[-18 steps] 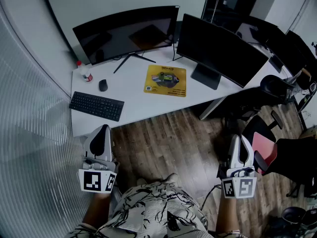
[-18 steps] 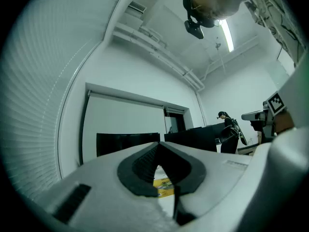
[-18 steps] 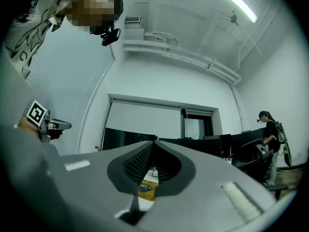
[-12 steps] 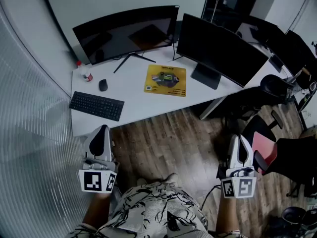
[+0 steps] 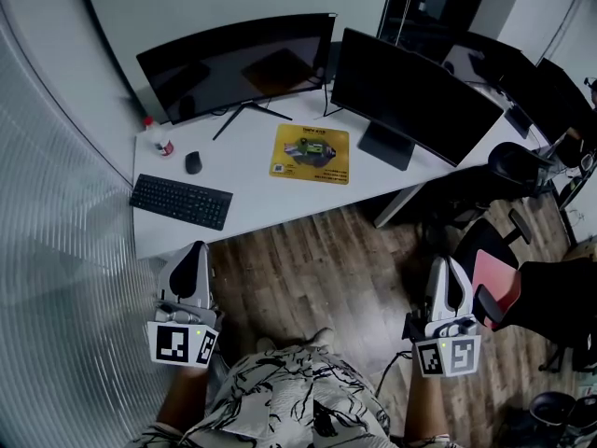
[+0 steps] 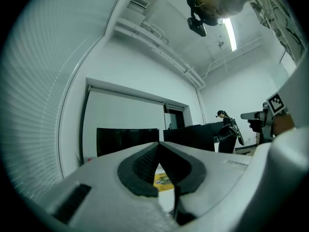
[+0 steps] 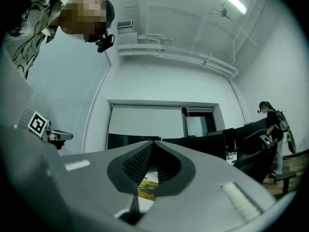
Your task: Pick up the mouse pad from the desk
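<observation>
Flat rectangular yellow mouse pad (image 5: 311,154), smooth white desk (image 5: 252,199), wood-plank floor (image 5: 317,278)

- Mouse pad (image 5: 310,154): yellow rectangle, corners rounded, with a dark printed graphic in the middle and a small dark square mark near its front-left corner; the print is too small to read.
- State: lies flat on the white surface (image 5: 252,199), nothing on top of it, nothing touching it.
- Pose: long side runs roughly along the surface's length, turned slightly clockwise in the head view.
- Place: mid-surface, just in front of the gap between the two monitors, left one (image 5: 238,62) and right one (image 5: 415,91); apparently clear of both stands.
- Well apart from the front edge.
</observation>
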